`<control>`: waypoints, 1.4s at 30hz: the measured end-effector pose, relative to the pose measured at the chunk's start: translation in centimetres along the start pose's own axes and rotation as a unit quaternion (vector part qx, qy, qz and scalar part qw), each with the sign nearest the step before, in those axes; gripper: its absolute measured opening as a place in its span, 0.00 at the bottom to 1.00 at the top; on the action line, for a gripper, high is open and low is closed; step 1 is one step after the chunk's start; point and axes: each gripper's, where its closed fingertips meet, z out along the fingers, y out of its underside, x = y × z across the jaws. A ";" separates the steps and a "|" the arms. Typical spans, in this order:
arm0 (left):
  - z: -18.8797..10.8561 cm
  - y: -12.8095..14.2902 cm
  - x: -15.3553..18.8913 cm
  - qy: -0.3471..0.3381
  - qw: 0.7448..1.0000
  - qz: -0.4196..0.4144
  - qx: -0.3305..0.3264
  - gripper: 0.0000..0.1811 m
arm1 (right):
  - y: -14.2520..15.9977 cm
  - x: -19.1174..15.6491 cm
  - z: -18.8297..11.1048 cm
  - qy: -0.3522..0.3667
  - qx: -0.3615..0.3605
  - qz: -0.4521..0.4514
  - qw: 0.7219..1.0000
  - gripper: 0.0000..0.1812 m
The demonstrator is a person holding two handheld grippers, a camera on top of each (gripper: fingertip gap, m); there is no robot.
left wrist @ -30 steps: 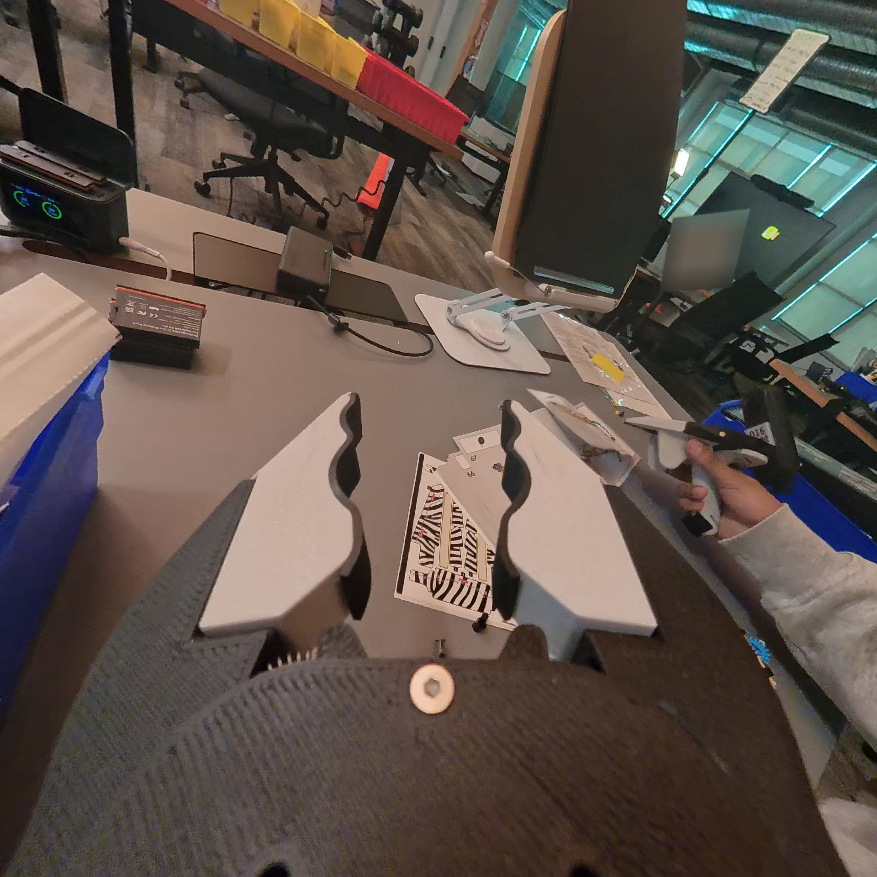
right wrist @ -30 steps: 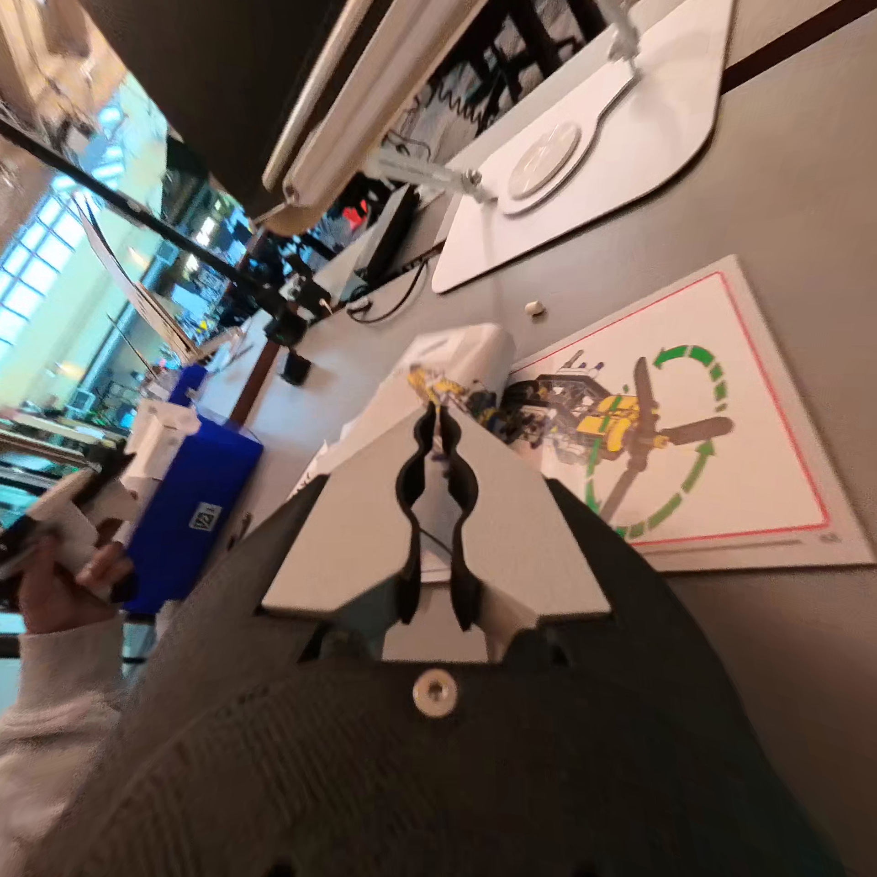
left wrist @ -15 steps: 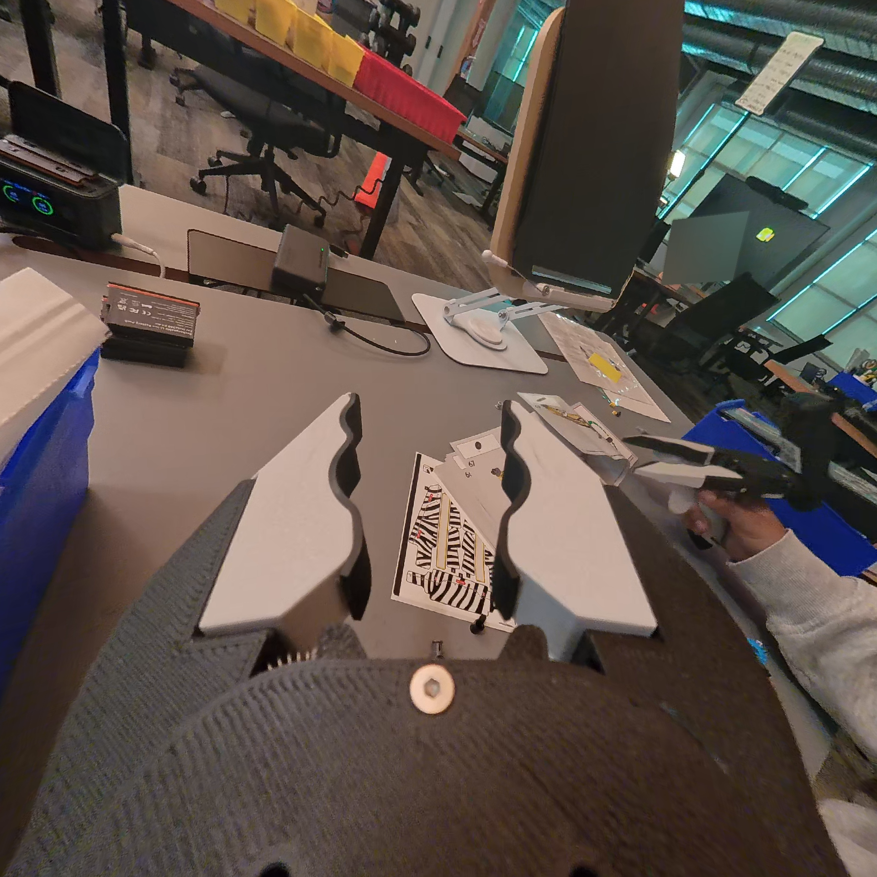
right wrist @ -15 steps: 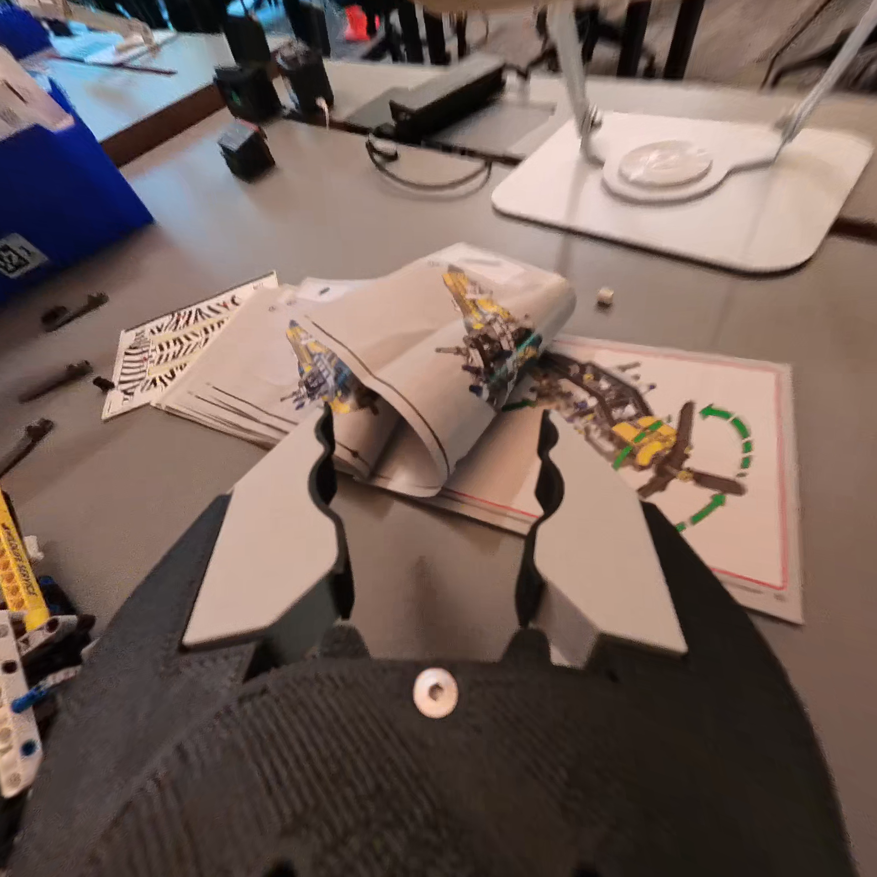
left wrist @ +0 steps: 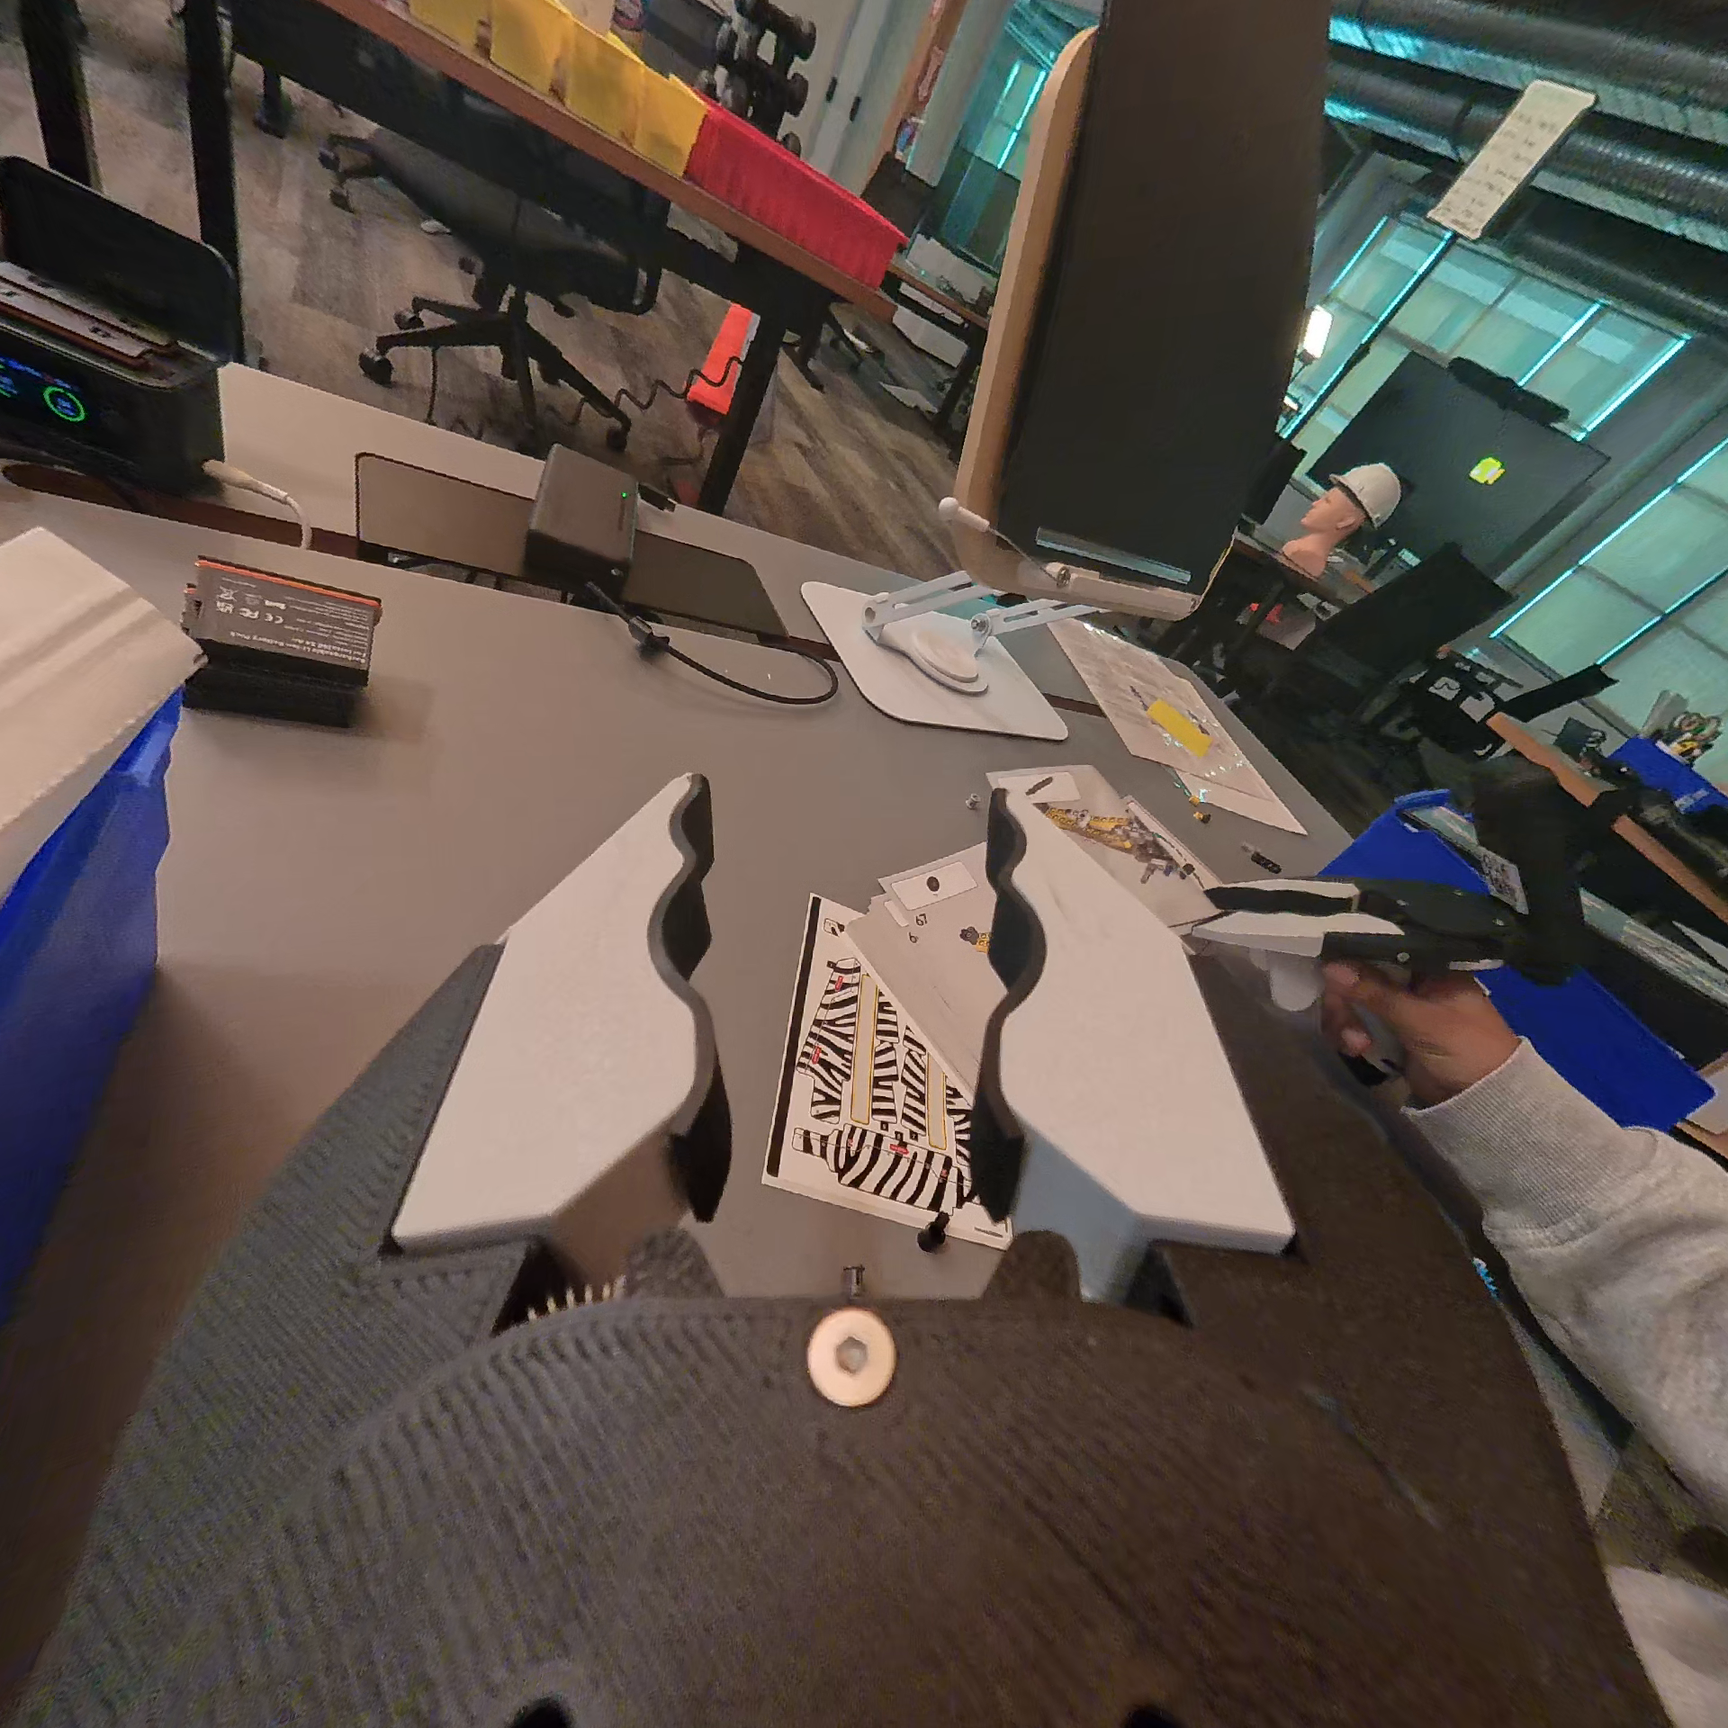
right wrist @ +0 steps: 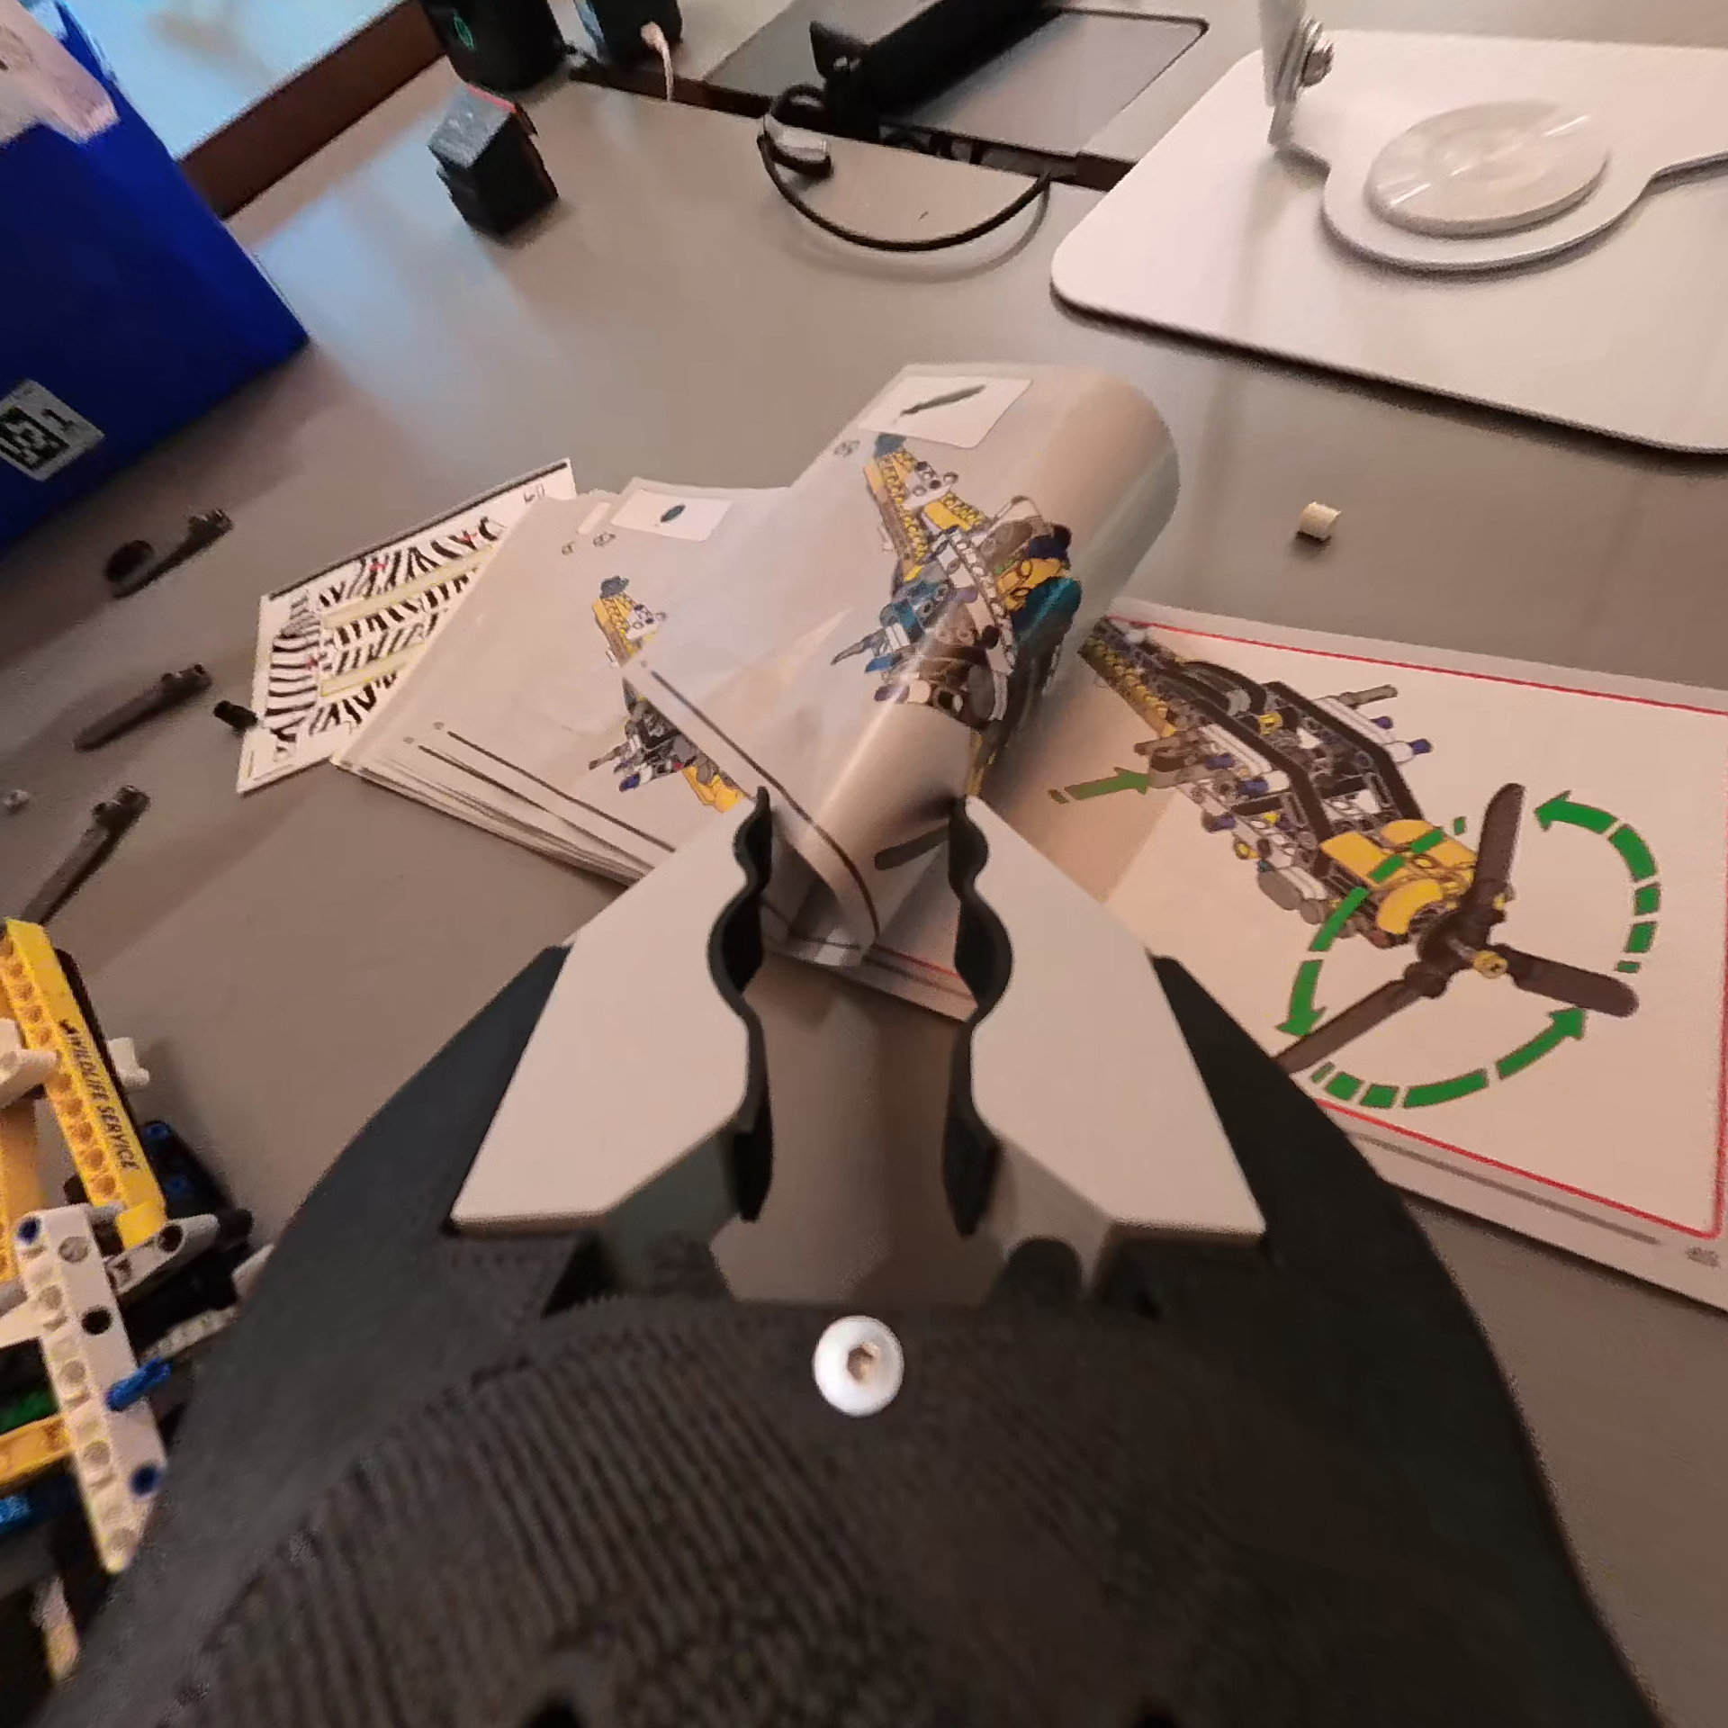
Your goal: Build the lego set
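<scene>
Lego model [right wrist: 75,1150] left of right claw [right wrist: 856,823] (spread, at booklet [right wrist: 842,673]).

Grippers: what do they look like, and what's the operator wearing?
Both match. The left gripper and right gripper each have two light grey wedge fingers with wavy black inner pads, on a dark ribbed printed body with one silver hex screw. No cables visible. The operator's sleeve is light grey.

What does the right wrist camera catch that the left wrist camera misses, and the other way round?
Right wrist only: the partly built yellow lego model and loose dark pins. Left wrist only: the right gripper seen from the side, and a hard-hat mannequin head. Both: the curled instruction booklet, the zebra-striped sticker sheet, the white stand base.
</scene>
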 end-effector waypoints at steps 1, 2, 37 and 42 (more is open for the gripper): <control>0.0 0.0 0.0 0.000 1.000 0.001 0.000 0.32 | -0.2 0.0 -0.2 -0.002 0.010 0.004 1.000 0.19; 0.0 0.0 0.0 -0.001 1.000 0.002 0.000 0.32 | -0.3 -0.1 -0.4 -0.006 0.019 0.008 1.000 0.20; 0.2 -0.2 1.2 -0.001 1.000 0.023 -0.006 0.32 | 0.6 -1.7 -7.1 0.013 0.034 0.002 0.999 0.28; -0.9 -0.9 0.7 -0.017 1.000 0.025 0.001 0.32 | -0.6 -4.5 -8.0 -0.004 0.053 -0.011 0.999 0.29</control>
